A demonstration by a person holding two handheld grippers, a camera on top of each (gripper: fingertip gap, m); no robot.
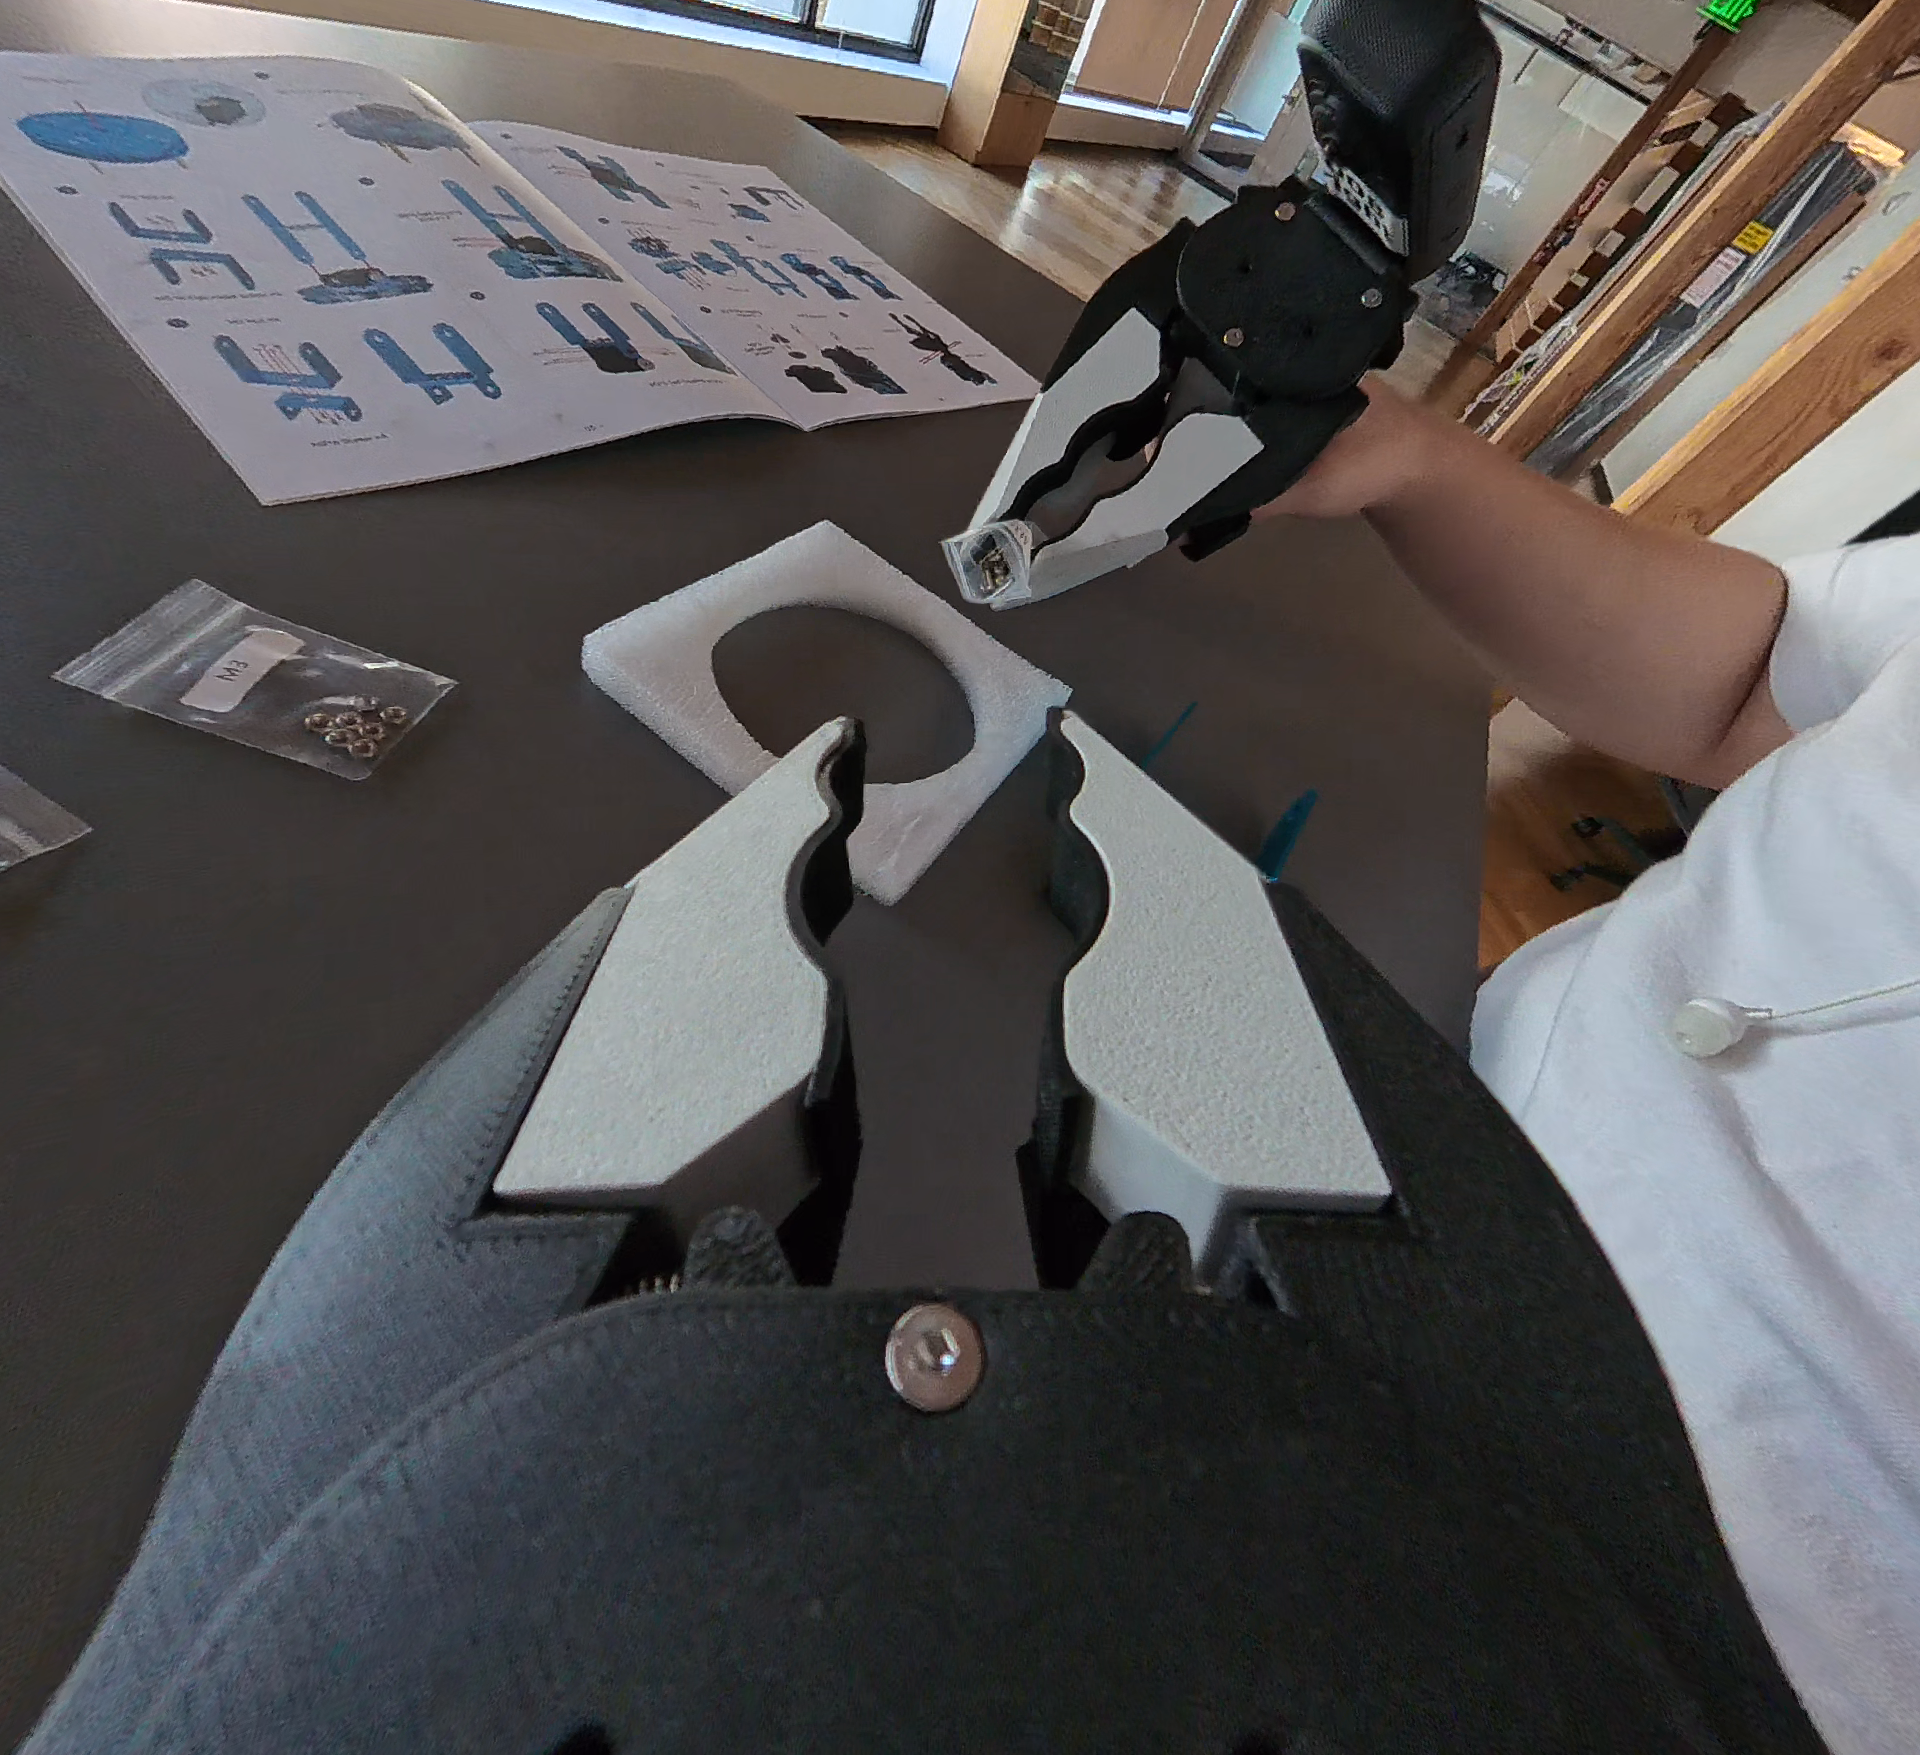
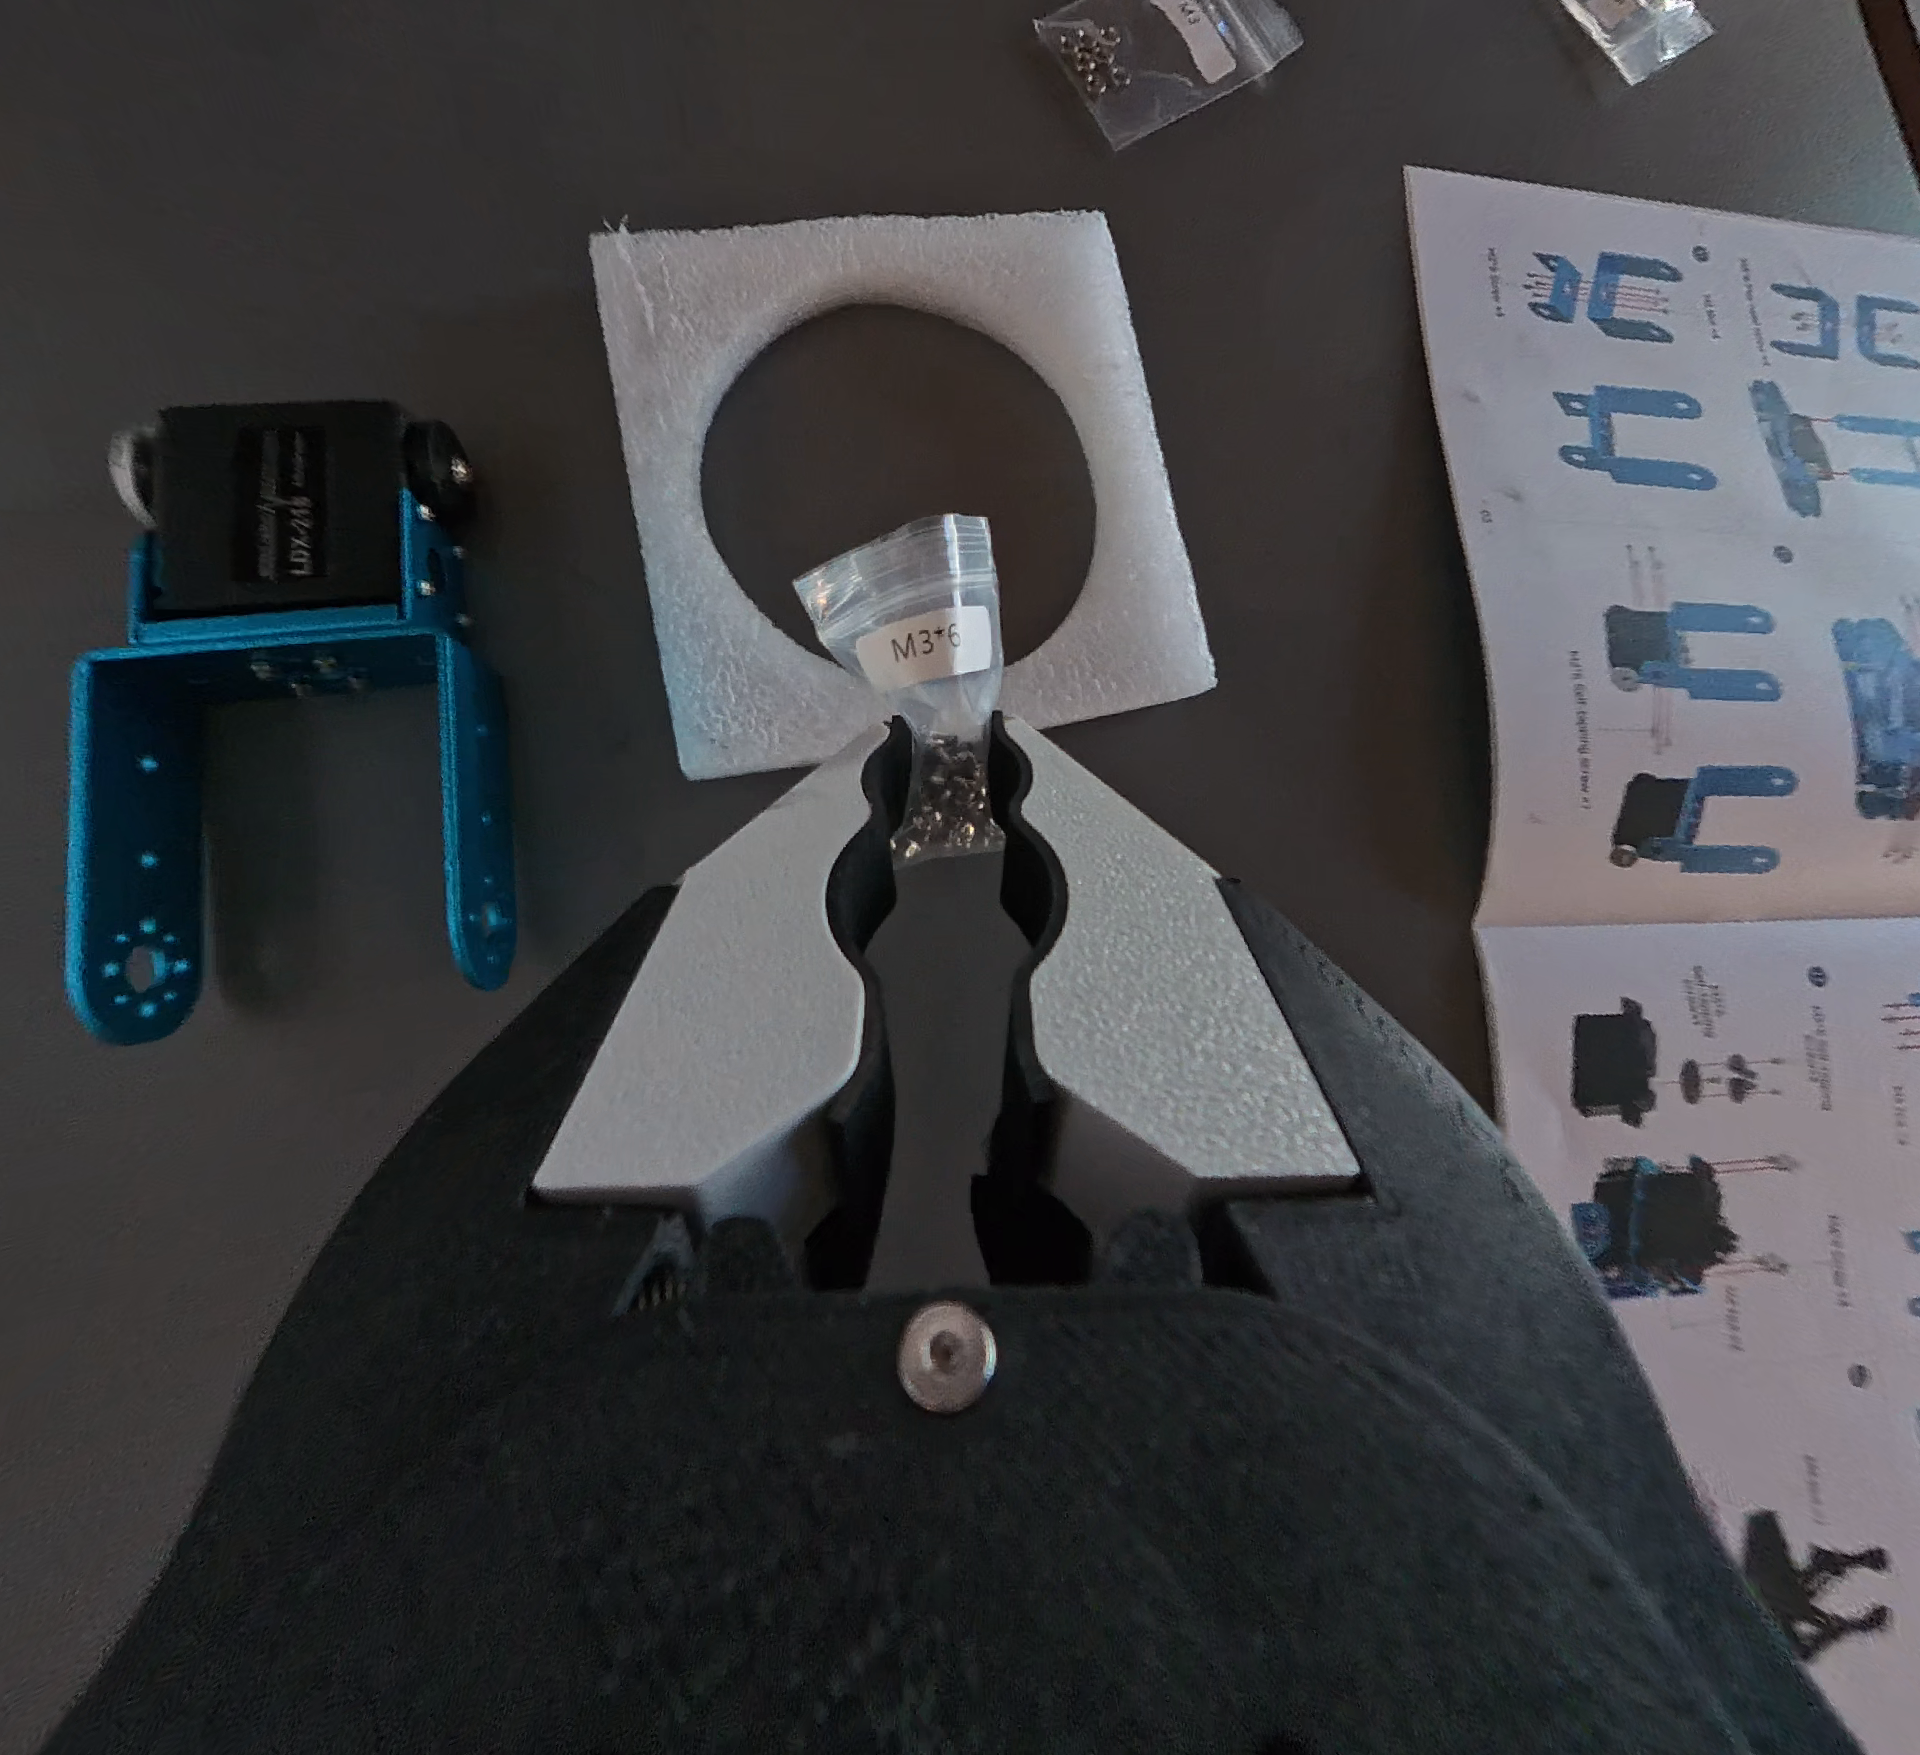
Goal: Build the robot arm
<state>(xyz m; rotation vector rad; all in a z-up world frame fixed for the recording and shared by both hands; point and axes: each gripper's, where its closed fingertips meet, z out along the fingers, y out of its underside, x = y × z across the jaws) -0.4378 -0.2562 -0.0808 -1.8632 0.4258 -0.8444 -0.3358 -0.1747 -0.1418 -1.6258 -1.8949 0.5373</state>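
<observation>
The right hand-held gripper (image 2: pixel 948 749) pinches a limp, light screw bag (image 2: pixel 930 666) above the foam square (image 2: pixel 665 334); the left hand-held gripper (image 1: pixel 956 734) hangs open, empty.

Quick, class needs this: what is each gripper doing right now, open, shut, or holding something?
Left gripper: open, empty, above the white foam square.
Right gripper: shut on a small clear bag of screws.

Each gripper has a black, textured printed body with one silver screw (image 1: pixel 933 1371) at its centre. Its pale grey fingers (image 1: pixel 686 1009) have wavy black-lined inner edges. The person wears a white short-sleeved shirt (image 1: pixel 1704 1134).
</observation>
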